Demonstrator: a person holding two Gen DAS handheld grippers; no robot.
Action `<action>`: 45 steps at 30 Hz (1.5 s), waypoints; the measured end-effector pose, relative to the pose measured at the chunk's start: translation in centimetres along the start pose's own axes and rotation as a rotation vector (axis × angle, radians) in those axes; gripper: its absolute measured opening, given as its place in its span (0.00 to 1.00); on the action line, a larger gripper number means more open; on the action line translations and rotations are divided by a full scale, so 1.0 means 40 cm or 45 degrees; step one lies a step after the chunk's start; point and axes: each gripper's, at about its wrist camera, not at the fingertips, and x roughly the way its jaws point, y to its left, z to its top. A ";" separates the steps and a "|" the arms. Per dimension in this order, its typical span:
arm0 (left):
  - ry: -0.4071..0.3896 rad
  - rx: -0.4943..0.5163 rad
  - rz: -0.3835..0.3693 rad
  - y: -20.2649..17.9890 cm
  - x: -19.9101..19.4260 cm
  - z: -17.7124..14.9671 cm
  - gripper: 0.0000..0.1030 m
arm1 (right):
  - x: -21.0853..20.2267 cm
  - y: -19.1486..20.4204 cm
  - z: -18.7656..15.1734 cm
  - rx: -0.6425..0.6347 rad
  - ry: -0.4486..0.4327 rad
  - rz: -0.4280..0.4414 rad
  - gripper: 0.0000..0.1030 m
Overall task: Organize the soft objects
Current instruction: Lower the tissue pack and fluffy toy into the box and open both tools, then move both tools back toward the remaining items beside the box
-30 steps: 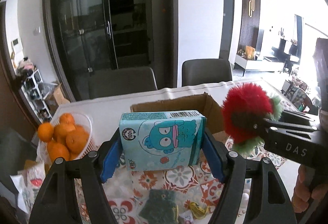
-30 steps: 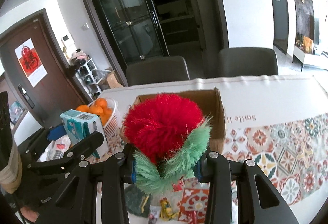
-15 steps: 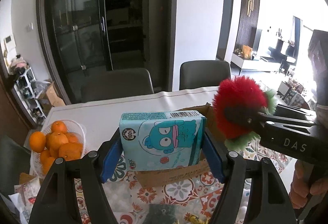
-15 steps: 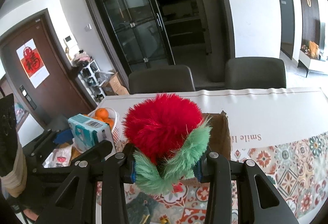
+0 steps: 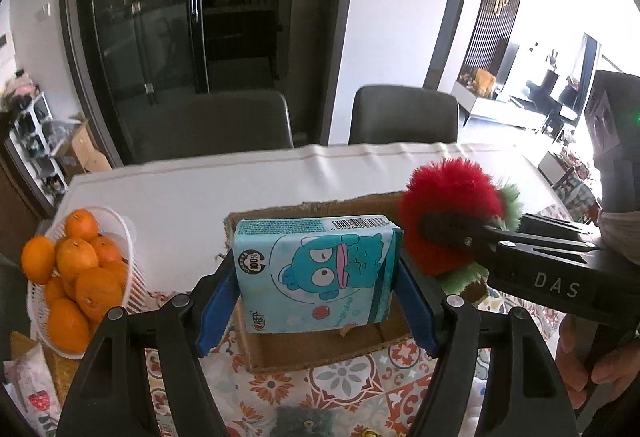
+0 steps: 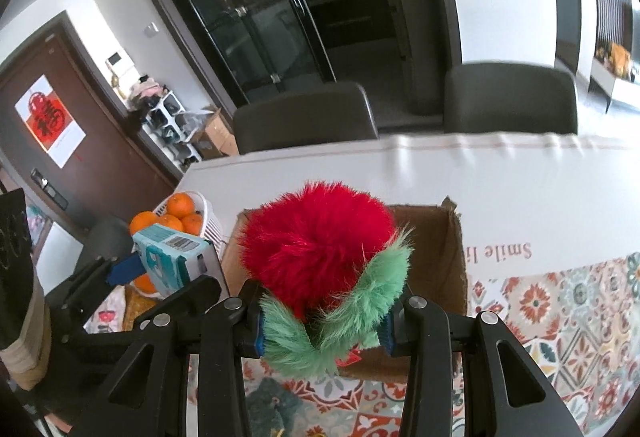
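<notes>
My left gripper [image 5: 316,309] is shut on a light-blue tissue pack [image 5: 316,273] printed with a cartoon fish, its blue pads pressing both sides. The pack hangs over the open cardboard box [image 5: 320,347]. To its right, my right gripper [image 6: 322,329] is shut on a red fluffy toy with green leaves [image 6: 320,249], also above the cardboard box [image 6: 440,261]. In the left wrist view the fluffy toy [image 5: 448,205] sits beside the pack, and in the right wrist view the tissue pack [image 6: 172,261] shows at the left. A dark green plush [image 5: 300,421] lies on the patterned tablecloth in front of the box.
A white basket of oranges [image 5: 76,277] stands left of the box. Two dark chairs [image 5: 216,125] stand at the table's far side. A person's hand [image 5: 588,361] holds the right gripper. The white part of the tablecloth [image 6: 500,177] stretches behind the box.
Both grippers have moved forward and slightly down with their loads, and now hang over the box. The table looks nearer. Neither grip has changed.
</notes>
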 end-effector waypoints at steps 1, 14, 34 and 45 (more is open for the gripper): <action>0.022 -0.008 -0.004 0.002 0.017 0.000 0.71 | 0.014 -0.007 -0.001 0.013 0.012 0.006 0.40; 0.091 -0.003 0.042 0.009 0.060 -0.020 0.85 | 0.070 -0.053 -0.012 0.056 0.047 -0.088 0.73; 0.084 0.013 0.167 0.011 -0.105 -0.143 0.86 | -0.077 0.034 -0.127 -0.007 -0.023 -0.247 0.73; 0.210 -0.002 0.154 0.012 -0.116 -0.251 0.86 | -0.088 0.052 -0.238 0.022 0.095 -0.272 0.73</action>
